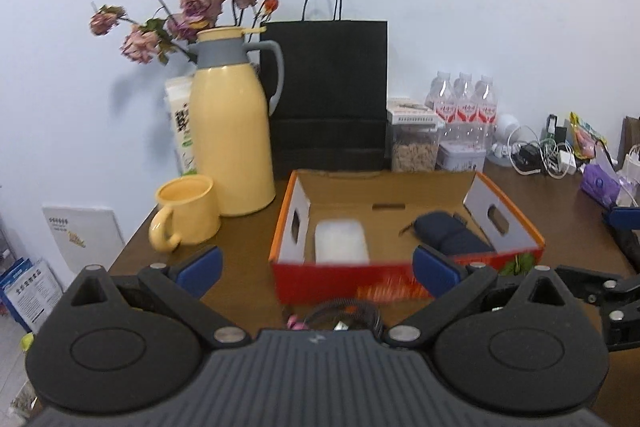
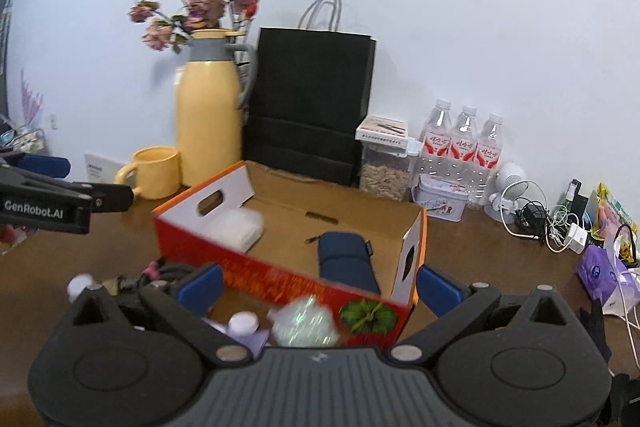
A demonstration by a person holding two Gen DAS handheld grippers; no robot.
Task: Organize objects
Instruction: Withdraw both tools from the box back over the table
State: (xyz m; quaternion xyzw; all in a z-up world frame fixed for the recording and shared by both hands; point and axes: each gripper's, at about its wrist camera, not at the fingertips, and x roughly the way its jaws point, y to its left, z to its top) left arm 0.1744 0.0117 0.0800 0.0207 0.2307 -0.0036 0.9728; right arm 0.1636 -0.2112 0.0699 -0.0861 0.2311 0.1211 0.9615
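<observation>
We hold the left gripper [image 1: 316,269] low in the left wrist view, its jaws spread wide with nothing between them, facing the near wall of the red cardboard box [image 1: 340,283] at centre frame. Inside the box a white container [image 1: 341,242] lies at the left and a dark blue pouch [image 1: 452,237] at the right, well apart from each other. The box stands on the brown table [image 1: 240,239].

In the right wrist view our right gripper [image 2: 318,287] also has its jaws spread and empty, low in the frame before the box's near right corner. Between the blue pads, outside the box on the table, lie a shiny crinkled packet [image 2: 304,323] and a small pale purple jar [image 2: 243,323]; both are blurred.

At the upper left of both views a yellow jug [image 1: 230,135] stands beside a yellow mug [image 1: 188,213], with a black paper bag [image 1: 326,91] just behind the box.
</observation>
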